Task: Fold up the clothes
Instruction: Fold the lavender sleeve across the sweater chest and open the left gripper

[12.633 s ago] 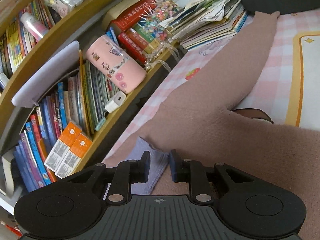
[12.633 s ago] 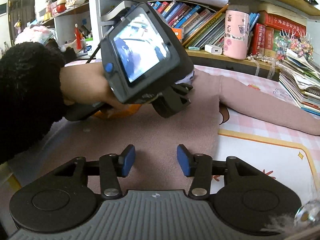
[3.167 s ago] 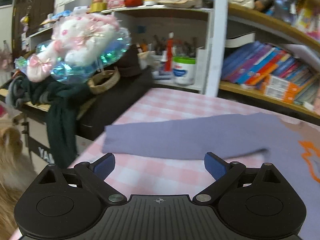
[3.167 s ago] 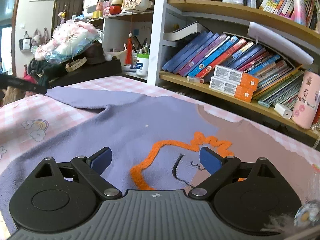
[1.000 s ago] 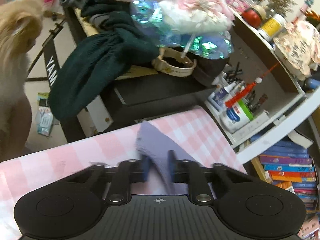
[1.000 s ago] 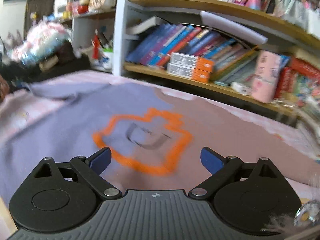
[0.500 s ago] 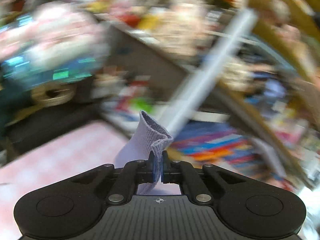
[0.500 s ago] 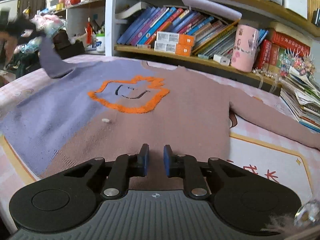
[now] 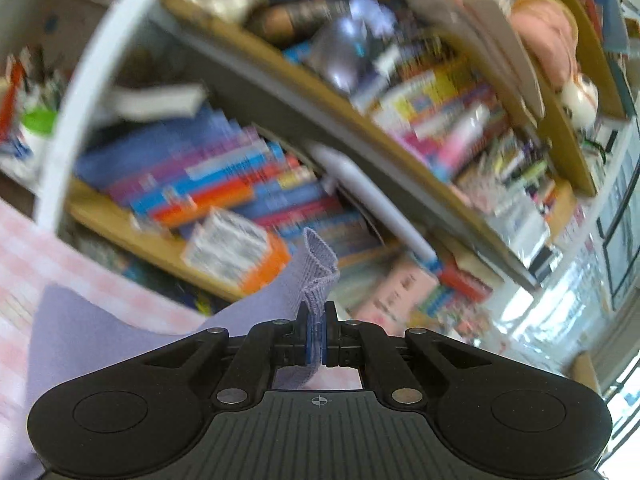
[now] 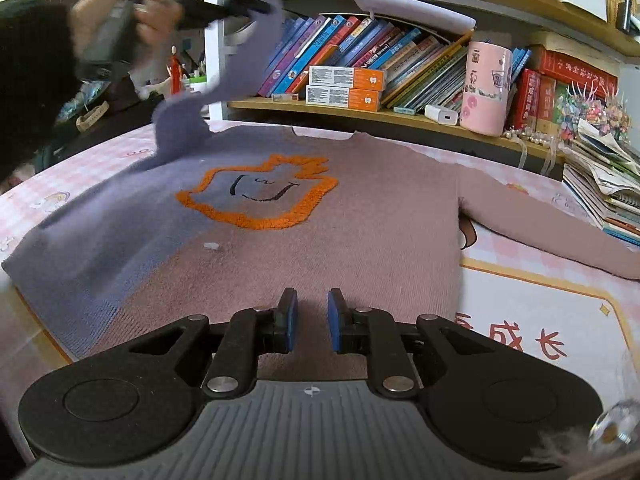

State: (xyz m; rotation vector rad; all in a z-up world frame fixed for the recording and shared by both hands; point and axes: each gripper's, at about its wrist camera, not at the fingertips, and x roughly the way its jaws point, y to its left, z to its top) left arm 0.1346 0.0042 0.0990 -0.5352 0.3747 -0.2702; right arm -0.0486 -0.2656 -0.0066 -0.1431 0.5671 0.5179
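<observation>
**Purple sleeve lifted, fold not yet laid**

We find the sweater (image 10: 304, 232) spread flat over the pink checked desk (image 10: 540, 312), neck toward the back edge by the bookshelf (image 10: 380, 116), hem at the near edge. Its mauve sleeve (image 10: 552, 228) lies straight out toward the right edge, untouched.

Risks, biggest first. The whole body could drag or bunch toward the left edge if the raised purple sleeve (image 10: 240, 64) is pulled sideways, since nothing pins the cloth. The right gripper (image 10: 312, 320) hovers over the hem with jaws narrow and empty, touching nothing we can confirm. Next, the sleeve may land crooked across the orange motif (image 10: 260, 192), leaving a skewed fold. Smallest: the left gripper (image 9: 316, 336) has its jaws closed only on the ribbed cuff (image 9: 318, 268), a slim bite that could slip mid-swing.

Against half a second back: the cuff has gone from shoulder level at the left edge to high over the back-left corner, the left view now swings across the books, and the right jaws keep their narrow gap.
</observation>
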